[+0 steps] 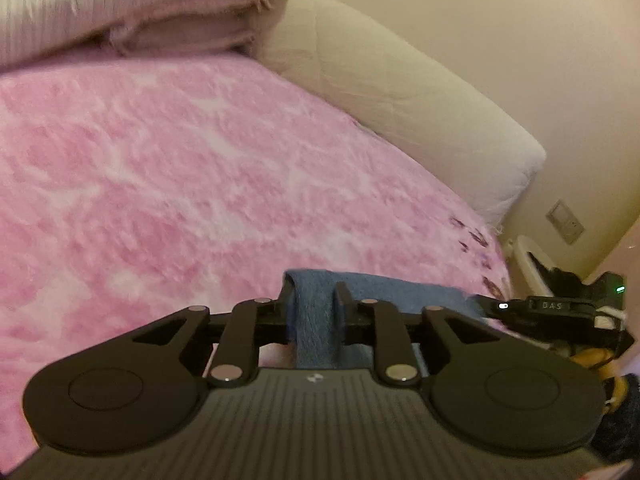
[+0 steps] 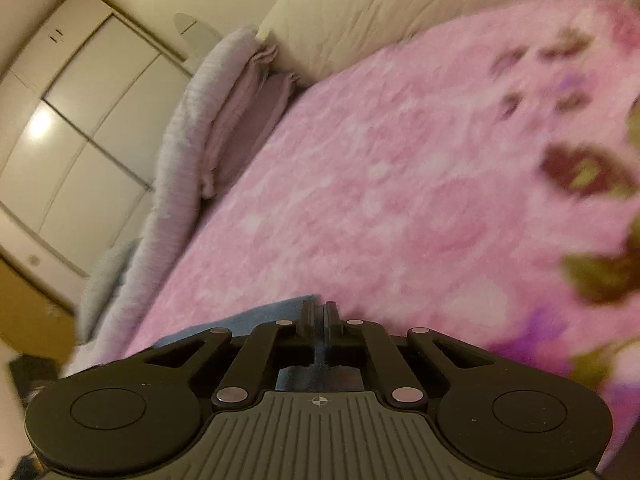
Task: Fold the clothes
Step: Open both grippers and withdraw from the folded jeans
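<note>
While both hand-held grippers clamp the blue cloth (image 1: 316,320) above the pink blanket (image 1: 180,160), its edge stays taut for folding.

fuzzy pink blanket (image 1: 180,160); nubby blue cloth (image 1: 316,320); matt black tool (image 1: 314,304)

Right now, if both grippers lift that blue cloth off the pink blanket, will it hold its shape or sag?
The blue cloth will probably sag: it bunches into a soft fold inside the left gripper. It looks thin and likely light. The right gripper pinches an edge nearly flat, so it should drape between them.
</note>
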